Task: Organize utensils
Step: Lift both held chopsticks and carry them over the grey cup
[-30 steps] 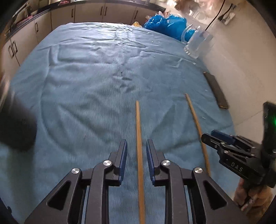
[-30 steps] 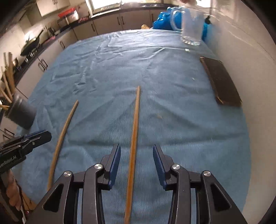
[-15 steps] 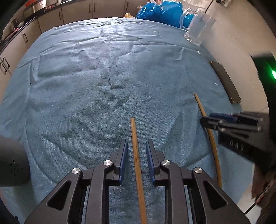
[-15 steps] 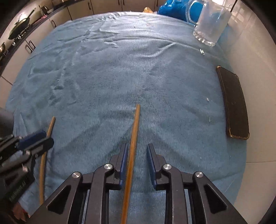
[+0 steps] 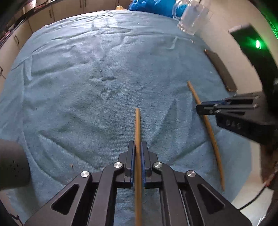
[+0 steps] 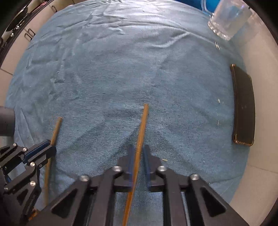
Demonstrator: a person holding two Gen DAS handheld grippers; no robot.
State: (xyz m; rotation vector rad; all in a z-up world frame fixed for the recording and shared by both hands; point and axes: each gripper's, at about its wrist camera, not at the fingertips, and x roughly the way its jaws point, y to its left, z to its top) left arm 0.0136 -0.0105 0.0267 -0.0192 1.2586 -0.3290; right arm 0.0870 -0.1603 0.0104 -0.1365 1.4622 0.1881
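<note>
Two wooden chopsticks are over a blue towel point(image 5: 86, 87). My left gripper point(image 5: 137, 147) is shut on one chopstick point(image 5: 137, 125), which points forward between its fingers. My right gripper point(image 6: 139, 153) is nearly shut around the other chopstick point(image 6: 142, 125); a small gap shows on the right side. In the left wrist view the right gripper point(image 5: 199, 108) and its chopstick point(image 5: 211, 132) appear at right. In the right wrist view the left gripper point(image 6: 52, 147) and its chopstick point(image 6: 56, 128) appear at lower left.
A dark grey utensil holder point(image 5: 12, 165) stands at the left edge of the towel. A glass mug point(image 6: 229, 19) stands at the far right. A dark phone point(image 6: 243, 107) lies along the right edge by the white wall. Blue bags point(image 5: 152, 7) lie at the back.
Both grippers have closed in on their chopsticks: the left has shut fully, the right has narrowed to a small gap. Both views now sit closer over the towel.
</note>
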